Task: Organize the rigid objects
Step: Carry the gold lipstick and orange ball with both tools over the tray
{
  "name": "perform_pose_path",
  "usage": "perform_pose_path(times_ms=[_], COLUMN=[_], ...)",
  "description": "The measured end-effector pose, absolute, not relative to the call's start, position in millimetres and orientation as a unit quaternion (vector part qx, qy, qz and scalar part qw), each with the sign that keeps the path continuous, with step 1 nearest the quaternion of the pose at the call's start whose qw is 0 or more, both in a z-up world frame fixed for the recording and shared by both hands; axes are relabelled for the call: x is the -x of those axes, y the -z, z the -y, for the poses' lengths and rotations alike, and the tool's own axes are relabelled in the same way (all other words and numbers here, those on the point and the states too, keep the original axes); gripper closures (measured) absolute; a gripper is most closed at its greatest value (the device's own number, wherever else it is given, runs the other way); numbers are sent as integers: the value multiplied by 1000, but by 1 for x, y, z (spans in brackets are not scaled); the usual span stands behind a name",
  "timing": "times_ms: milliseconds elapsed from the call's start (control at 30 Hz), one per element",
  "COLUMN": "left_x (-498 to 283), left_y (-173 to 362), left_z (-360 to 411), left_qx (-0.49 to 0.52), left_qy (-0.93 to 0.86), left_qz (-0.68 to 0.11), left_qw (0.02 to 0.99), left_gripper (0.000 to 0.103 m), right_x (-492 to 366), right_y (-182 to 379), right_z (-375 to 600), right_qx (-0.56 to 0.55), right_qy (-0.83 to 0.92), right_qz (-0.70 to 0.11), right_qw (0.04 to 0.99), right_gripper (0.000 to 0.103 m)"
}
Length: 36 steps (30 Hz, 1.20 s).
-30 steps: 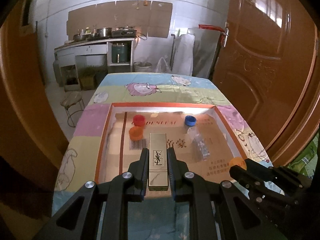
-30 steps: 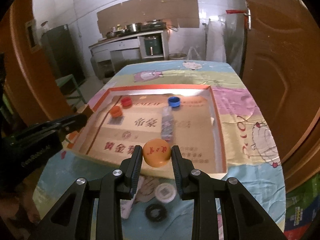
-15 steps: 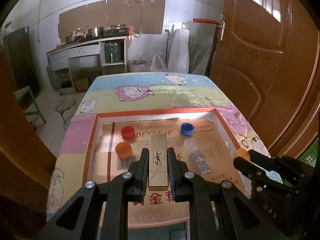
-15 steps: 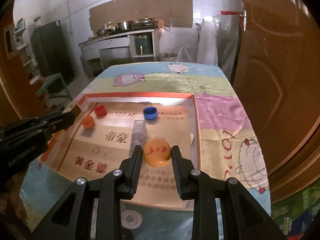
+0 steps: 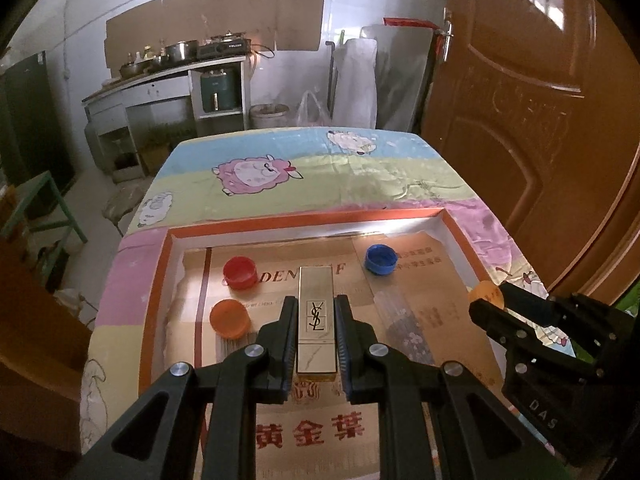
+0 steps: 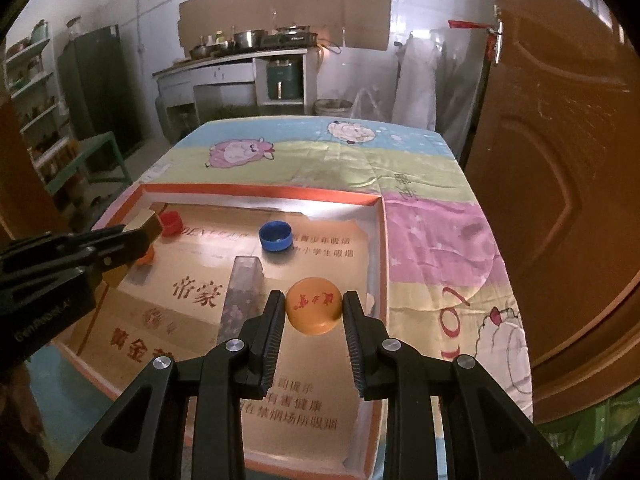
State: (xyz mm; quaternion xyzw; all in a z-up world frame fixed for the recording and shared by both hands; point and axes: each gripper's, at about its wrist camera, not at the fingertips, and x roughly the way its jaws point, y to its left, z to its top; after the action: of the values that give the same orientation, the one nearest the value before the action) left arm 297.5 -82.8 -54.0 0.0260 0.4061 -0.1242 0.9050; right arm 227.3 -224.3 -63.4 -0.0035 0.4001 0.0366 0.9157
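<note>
Gold lipstick case (image 5: 316, 316) sits clamped in left claw (image 5: 316, 344), orange ball (image 6: 314, 305) in right claw (image 6: 314, 332), above caps in tray (image 5: 158, 280).

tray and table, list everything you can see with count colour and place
tray: 1, orange rim, cardboard-lined, on the table
tablecloth: 1, pastel bands with sheep, over the table
red cap: 1, red, tray far left
orange cap: 1, orange, tray left, nearer than the red one
blue cap: 1, blue, tray far right
clear box: 1, transparent, lying mid-tray
lipstick: 1, gold, held above the tray
ball: 1, orange with red print, held above the tray's right side
door: 1, brown, right of the table
left gripper: 1, black, shut on the lipstick
right gripper: 1, black, shut on the ball
</note>
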Motion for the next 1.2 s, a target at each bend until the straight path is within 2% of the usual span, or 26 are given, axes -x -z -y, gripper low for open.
perform_pose_path(times_ms=[1200], left_x=[-352], left_y=[96], left_z=[100], left_qx=[-43], left_qy=[125], left_qz=[-457], left_qw=[880], left_gripper=[85], right_x=[-290], right_y=[92], right_z=[221], right_qx=[0], right_qy=[-52], right_qz=[-434], right_qw=[899], right_gripper=[72])
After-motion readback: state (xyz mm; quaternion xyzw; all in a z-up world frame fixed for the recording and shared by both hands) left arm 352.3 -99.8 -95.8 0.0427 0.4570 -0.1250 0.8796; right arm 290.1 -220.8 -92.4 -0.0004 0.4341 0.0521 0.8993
